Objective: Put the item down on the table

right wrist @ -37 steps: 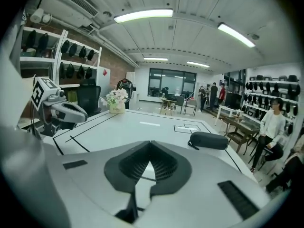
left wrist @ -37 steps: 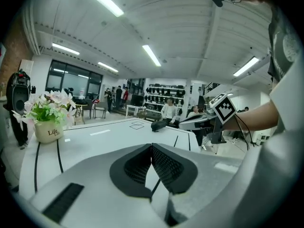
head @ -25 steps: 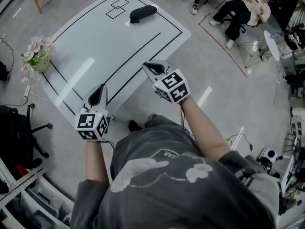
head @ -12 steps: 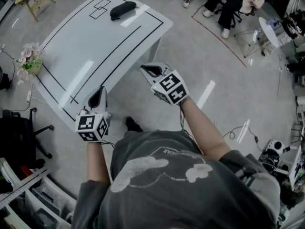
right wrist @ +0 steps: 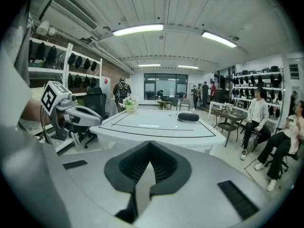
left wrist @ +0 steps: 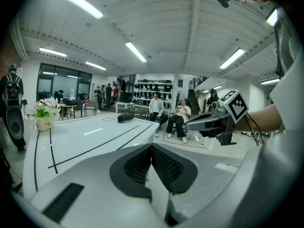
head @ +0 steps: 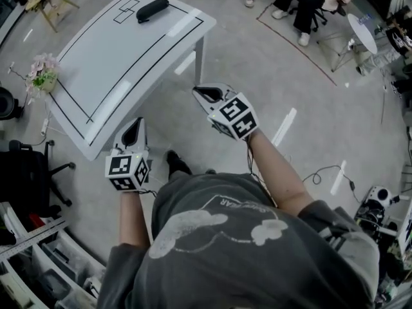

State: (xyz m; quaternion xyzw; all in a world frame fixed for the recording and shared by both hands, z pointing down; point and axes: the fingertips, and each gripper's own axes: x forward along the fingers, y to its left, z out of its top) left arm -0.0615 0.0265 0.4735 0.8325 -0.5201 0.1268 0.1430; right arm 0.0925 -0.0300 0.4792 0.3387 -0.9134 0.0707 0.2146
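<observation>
The black oblong item [head: 152, 9] lies on the white table [head: 116, 63] at its far end, beside a taped rectangle. It also shows as a dark pouch [left wrist: 125, 118] in the left gripper view and as the same pouch [right wrist: 188, 117] in the right gripper view. My left gripper [head: 133, 132] hovers over the floor just off the table's near corner, jaws shut and empty [left wrist: 151, 146]. My right gripper [head: 207, 94] is held over bare floor to the right of the table, shut as well with nothing in it [right wrist: 150, 144]. Both are well away from the item.
A pot of pink flowers [head: 41, 76] stands at the table's left edge. People sit on chairs [head: 309, 2] at the far right next to a small round table [head: 362, 33]. A black office chair [head: 26, 172] and storage bins [head: 38, 269] are at the left; cables [head: 322, 172] lie on the floor.
The table and the item on it have slid up and left in the head view as the person stepped back. Both grippers drew away from the table and stay shut.
</observation>
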